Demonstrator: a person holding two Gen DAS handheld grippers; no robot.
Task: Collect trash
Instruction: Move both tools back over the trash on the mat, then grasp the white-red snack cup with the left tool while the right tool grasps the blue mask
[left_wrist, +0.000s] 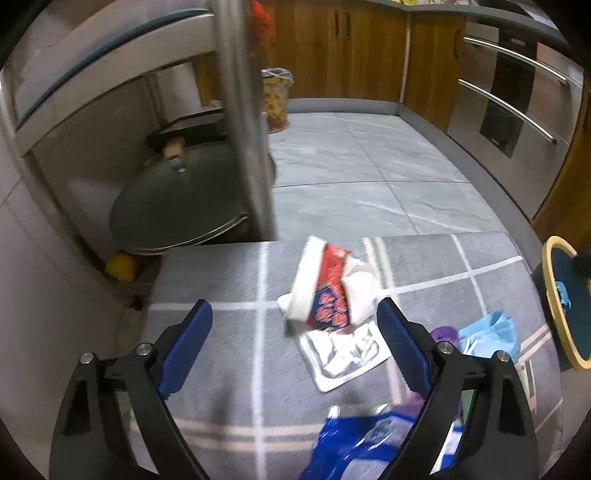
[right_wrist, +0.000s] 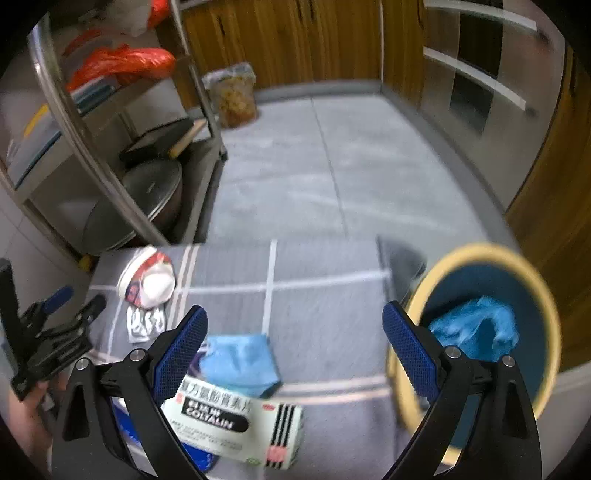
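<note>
Trash lies on a grey checked mat (left_wrist: 221, 332). My left gripper (left_wrist: 293, 325) is open, its jaws either side of a red and white packet (left_wrist: 325, 284) and a silver foil wrapper (left_wrist: 343, 350). A blue bag (left_wrist: 354, 443) lies under it. My right gripper (right_wrist: 293, 328) is open and empty above a blue cloth (right_wrist: 240, 362) and a white Coltalin box (right_wrist: 236, 421). A blue bin with a yellow rim (right_wrist: 550, 306) stands at the right with blue trash (right_wrist: 476, 328) inside. The left gripper (right_wrist: 55, 321) shows in the right wrist view beside the packet (right_wrist: 151, 280).
A metal rack (left_wrist: 240, 110) with a wok lid (left_wrist: 177, 206) stands at the left of the mat. A bag of food scraps (right_wrist: 232, 96) sits by the wooden cabinets (left_wrist: 351, 48). An oven (left_wrist: 517, 110) is at the right. Grey tiled floor (right_wrist: 314, 166) lies beyond the mat.
</note>
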